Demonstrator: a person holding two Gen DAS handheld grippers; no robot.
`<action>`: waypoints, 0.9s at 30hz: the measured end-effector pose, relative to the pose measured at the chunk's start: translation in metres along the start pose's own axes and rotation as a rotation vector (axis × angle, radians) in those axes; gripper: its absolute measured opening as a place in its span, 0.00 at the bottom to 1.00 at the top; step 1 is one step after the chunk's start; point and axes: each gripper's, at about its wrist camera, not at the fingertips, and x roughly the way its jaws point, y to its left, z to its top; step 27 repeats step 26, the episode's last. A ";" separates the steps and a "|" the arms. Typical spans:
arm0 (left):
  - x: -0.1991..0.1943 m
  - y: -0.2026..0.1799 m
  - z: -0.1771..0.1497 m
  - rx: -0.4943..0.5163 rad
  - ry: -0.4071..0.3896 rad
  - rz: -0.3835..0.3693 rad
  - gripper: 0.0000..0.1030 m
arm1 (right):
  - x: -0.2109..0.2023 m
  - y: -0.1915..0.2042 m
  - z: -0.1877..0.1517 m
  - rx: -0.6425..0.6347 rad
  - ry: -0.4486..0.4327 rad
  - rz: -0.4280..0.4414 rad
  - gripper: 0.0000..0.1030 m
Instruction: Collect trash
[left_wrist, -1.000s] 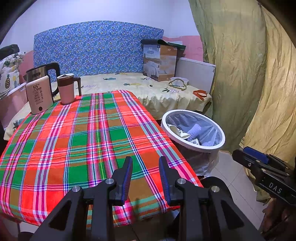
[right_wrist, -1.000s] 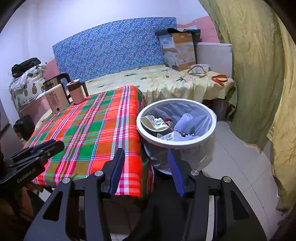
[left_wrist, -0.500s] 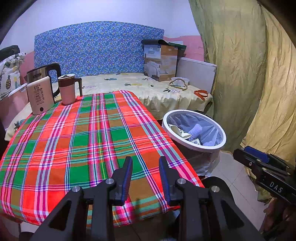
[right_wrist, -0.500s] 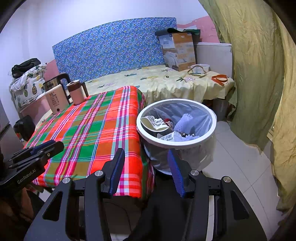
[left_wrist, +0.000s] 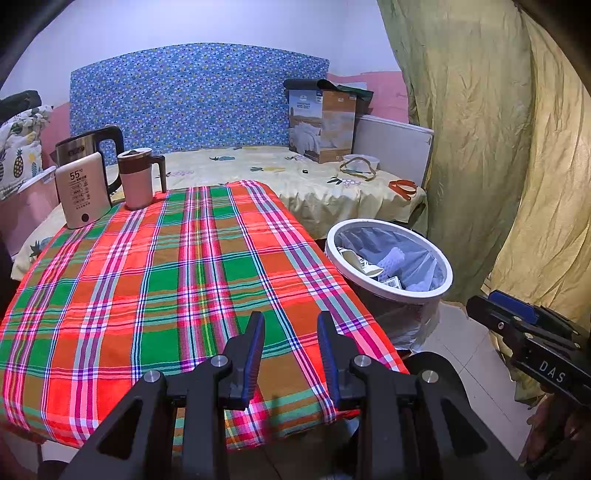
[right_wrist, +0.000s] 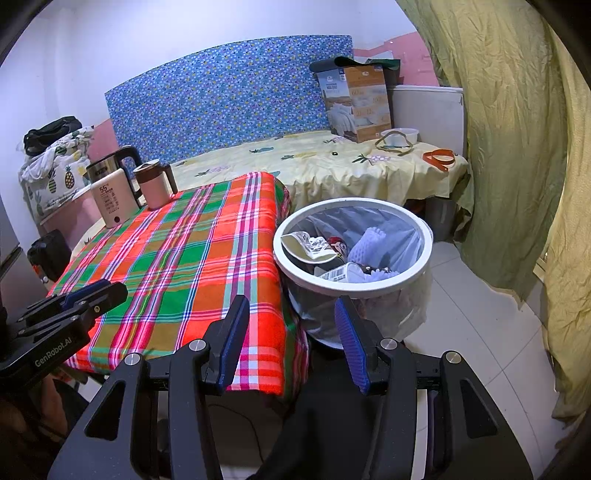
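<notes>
A white-rimmed trash bin (left_wrist: 441, 286) (right_wrist: 426, 254) lined with a clear bag stands on the floor by the table's right side. Inside lie a paper bowl (right_wrist: 306, 245), a labelled wrapper (right_wrist: 338, 274) and pale foam pieces (right_wrist: 369, 242). My left gripper (left_wrist: 290, 323) hovers over the near edge of the plaid tablecloth (left_wrist: 166, 277), open with nothing between its fingers. My right gripper (right_wrist: 291, 308) is held before the bin and the table's corner, open and empty. Each gripper also shows at the edge of the other's view: the right gripper (left_wrist: 524, 332), the left gripper (right_wrist: 70, 310).
A white warmer (left_wrist: 83, 192), a pink mug (left_wrist: 138, 177) and a steel kettle (left_wrist: 90, 146) stand at the table's far left. Behind is a bed with a yellow sheet (left_wrist: 295, 181), a cardboard box (left_wrist: 321, 125) and straps. Olive curtains (left_wrist: 498, 147) hang on the right.
</notes>
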 end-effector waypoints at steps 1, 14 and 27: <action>0.000 0.000 0.000 0.000 0.000 0.000 0.28 | 0.000 0.000 0.000 0.000 -0.001 -0.001 0.49; -0.001 0.000 -0.001 -0.006 0.004 0.001 0.28 | 0.000 0.000 0.000 0.000 0.000 0.000 0.49; 0.000 -0.002 -0.001 -0.009 0.001 0.004 0.28 | 0.001 0.005 0.000 0.004 0.003 0.002 0.49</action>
